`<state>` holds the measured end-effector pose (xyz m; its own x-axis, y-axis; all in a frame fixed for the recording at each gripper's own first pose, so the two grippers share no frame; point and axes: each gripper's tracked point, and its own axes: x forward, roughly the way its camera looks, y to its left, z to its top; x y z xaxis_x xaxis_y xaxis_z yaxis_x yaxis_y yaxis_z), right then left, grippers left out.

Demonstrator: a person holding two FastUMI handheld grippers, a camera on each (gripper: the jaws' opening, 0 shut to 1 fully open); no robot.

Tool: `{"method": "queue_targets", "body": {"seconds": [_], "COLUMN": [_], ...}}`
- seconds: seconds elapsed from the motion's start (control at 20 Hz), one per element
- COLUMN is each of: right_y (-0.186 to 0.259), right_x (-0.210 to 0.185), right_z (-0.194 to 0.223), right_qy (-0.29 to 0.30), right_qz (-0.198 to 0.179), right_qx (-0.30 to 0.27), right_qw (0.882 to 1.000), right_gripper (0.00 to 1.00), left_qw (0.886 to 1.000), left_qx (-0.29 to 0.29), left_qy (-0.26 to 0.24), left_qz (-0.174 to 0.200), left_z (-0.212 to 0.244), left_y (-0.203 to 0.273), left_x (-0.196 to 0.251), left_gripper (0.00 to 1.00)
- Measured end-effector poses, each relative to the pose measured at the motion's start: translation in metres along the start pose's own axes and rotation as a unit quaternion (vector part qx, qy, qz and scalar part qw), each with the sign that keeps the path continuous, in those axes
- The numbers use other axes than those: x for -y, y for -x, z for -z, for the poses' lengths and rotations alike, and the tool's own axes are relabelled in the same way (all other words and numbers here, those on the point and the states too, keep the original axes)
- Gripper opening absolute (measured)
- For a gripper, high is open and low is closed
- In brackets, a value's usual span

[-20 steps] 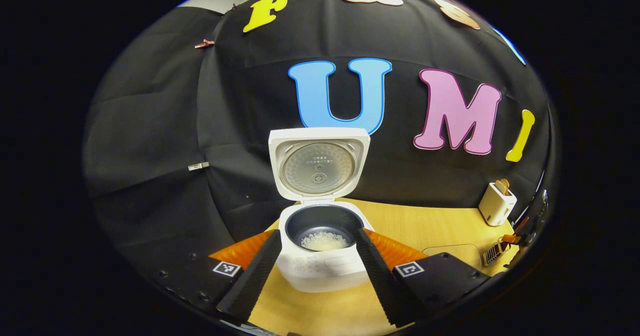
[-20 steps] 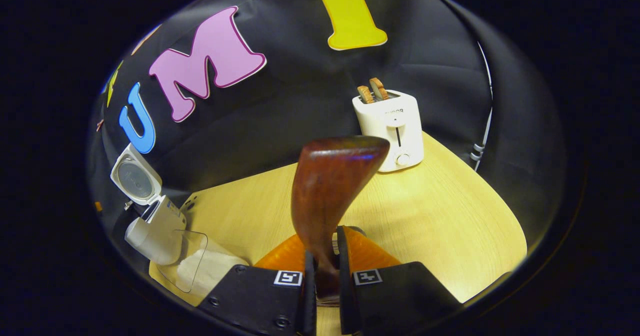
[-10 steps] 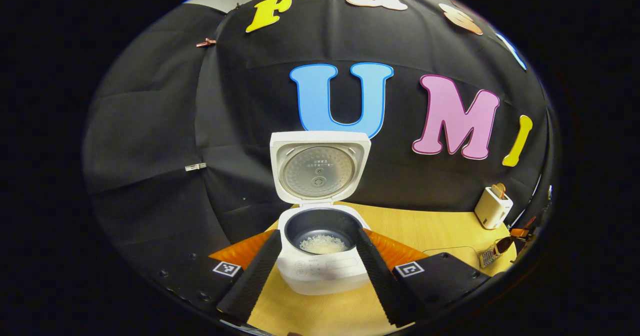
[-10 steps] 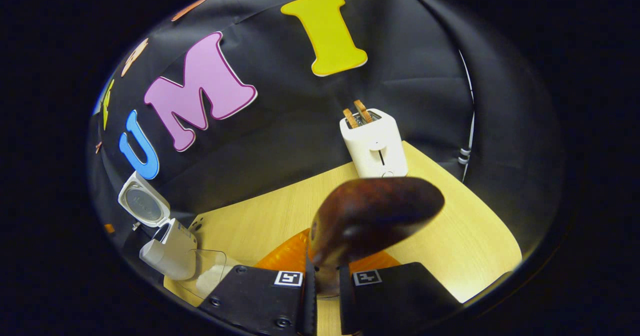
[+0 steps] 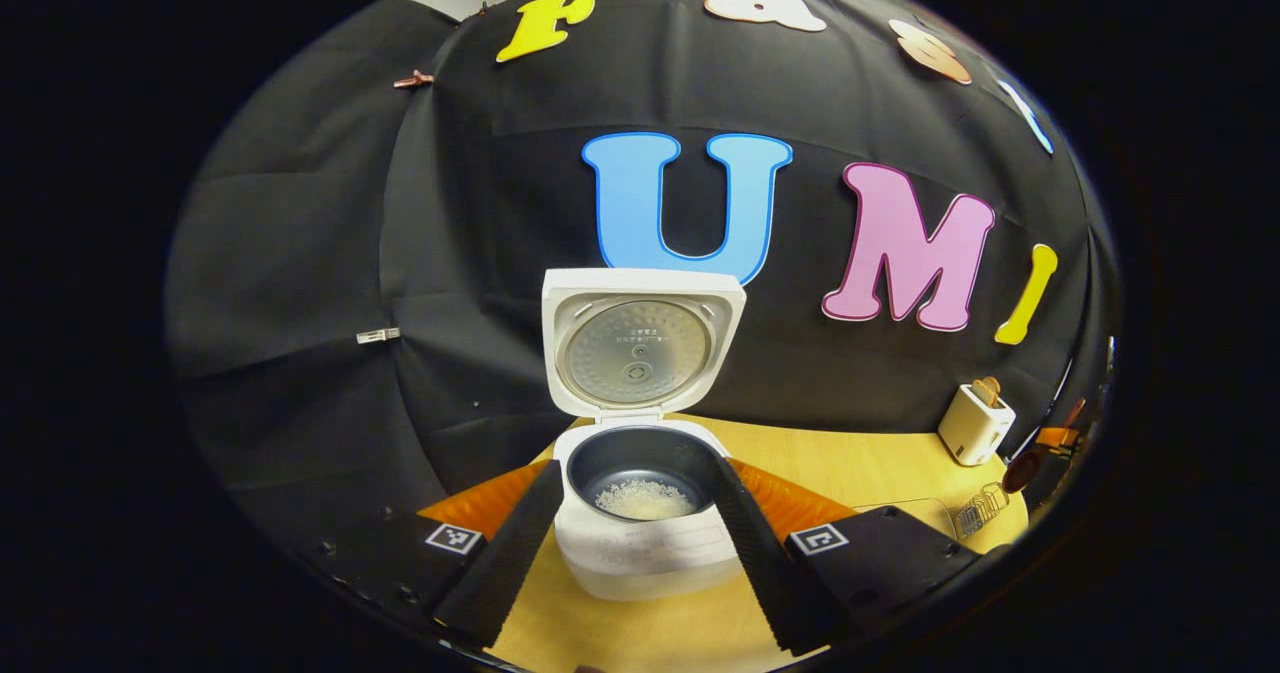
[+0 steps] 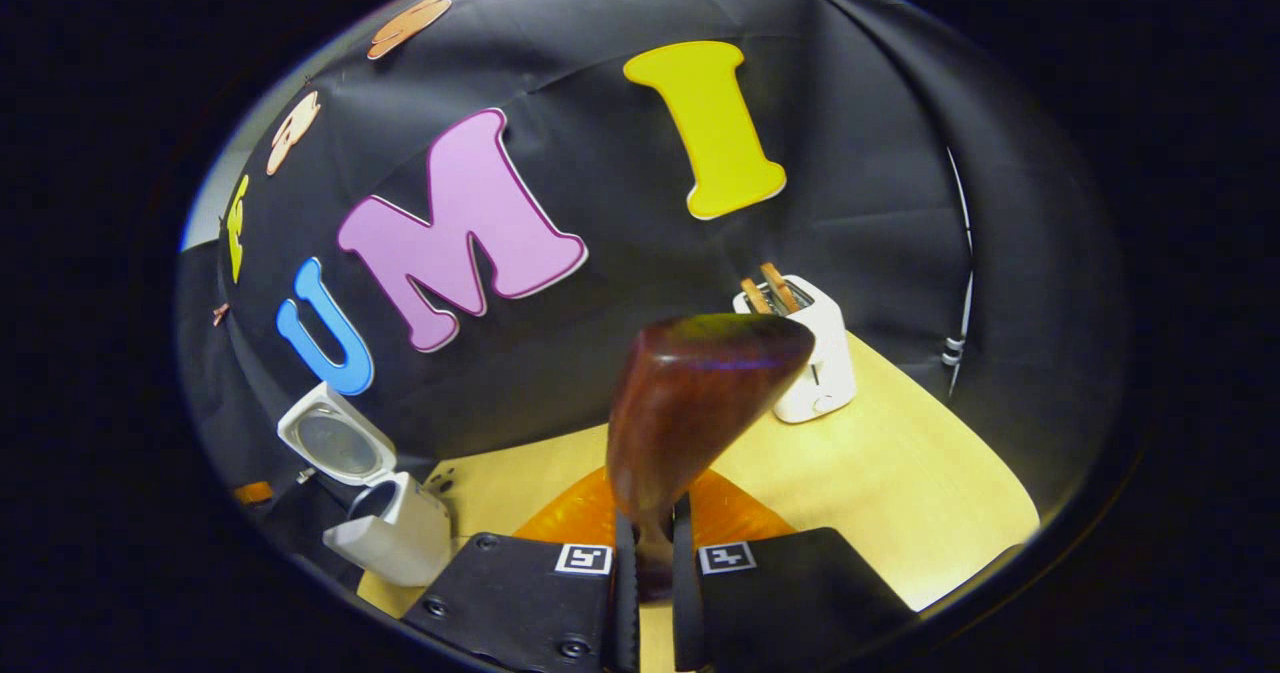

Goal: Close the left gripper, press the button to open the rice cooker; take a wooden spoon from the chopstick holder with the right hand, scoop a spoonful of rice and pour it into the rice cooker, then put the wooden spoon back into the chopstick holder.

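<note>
The white rice cooker (image 5: 650, 553) stands open with its lid (image 5: 640, 338) upright, and a small heap of rice (image 5: 645, 498) lies in the dark pot. My left gripper (image 5: 635, 473) is open, with one finger on each side of the cooker's front. My right gripper (image 6: 653, 528) is shut on the handle of the wooden spoon (image 6: 700, 393), whose dark bowl points up and away over the table. The cooker (image 6: 390, 528) also appears low on the left in the right gripper view. A wire chopstick holder (image 5: 980, 508) stands at the far right in the left gripper view.
A white toaster (image 6: 810, 353) with toast in its slots stands at the back of the wooden table (image 6: 900, 463), also visible as the toaster (image 5: 975, 423). A clear container (image 5: 900, 508) sits right of the cooker. Black cloth walls close in the table.
The spoon's bowl tipped flat half a second ago and now points up again. The right gripper has swung, so the clear container left its view. The left gripper stays open and has shifted slightly.
</note>
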<state>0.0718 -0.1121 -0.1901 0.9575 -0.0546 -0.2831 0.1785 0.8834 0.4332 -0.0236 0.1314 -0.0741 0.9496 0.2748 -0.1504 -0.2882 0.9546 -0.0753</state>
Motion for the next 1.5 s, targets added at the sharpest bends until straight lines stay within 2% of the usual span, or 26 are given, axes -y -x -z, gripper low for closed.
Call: {"method": "queue_targets", "body": {"seconds": [0.35, 0.6, 0.8, 1.1, 1.3, 1.5], "right_y": [-0.008, -0.027, -0.038, -0.054, -0.064, -0.07], "right_x": [-0.095, -0.138, -0.143, -0.129, -0.12, -0.136], "right_z": [0.028, 0.082, 0.131, 0.184, 0.212, 0.233], "right_qy": [-0.015, 0.033, 0.102, 0.203, 0.232, 0.221], "right_qz": [-0.067, -0.08, -0.064, -0.024, 0.003, -0.004], "right_qx": [-0.024, -0.064, -0.098, -0.14, -0.158, -0.171], "right_qw": [0.997, 0.994, 0.988, 0.969, 0.96, 0.96], "right_gripper": [0.17, 0.17, 0.17, 0.17, 0.17, 0.17], "left_qw": [1.0, 1.0, 0.999, 0.999, 0.999, 0.998], "left_qx": [0.011, 0.01, 0.003, -0.002, -0.005, -0.007], "left_qy": [-0.003, 0.0, 0.001, -0.002, -0.001, -0.002], "left_qz": [0.017, 0.026, 0.034, 0.049, 0.053, 0.057], "left_z": [-0.003, 0.0, 0.006, 0.011, 0.012, 0.014], "left_y": [-0.004, -0.007, -0.013, -0.026, -0.035, -0.039], "left_x": [-0.016, -0.03, -0.039, -0.049, -0.055, -0.06], "left_gripper": [0.96, 0.96, 0.96, 0.96, 0.96, 0.96]}}
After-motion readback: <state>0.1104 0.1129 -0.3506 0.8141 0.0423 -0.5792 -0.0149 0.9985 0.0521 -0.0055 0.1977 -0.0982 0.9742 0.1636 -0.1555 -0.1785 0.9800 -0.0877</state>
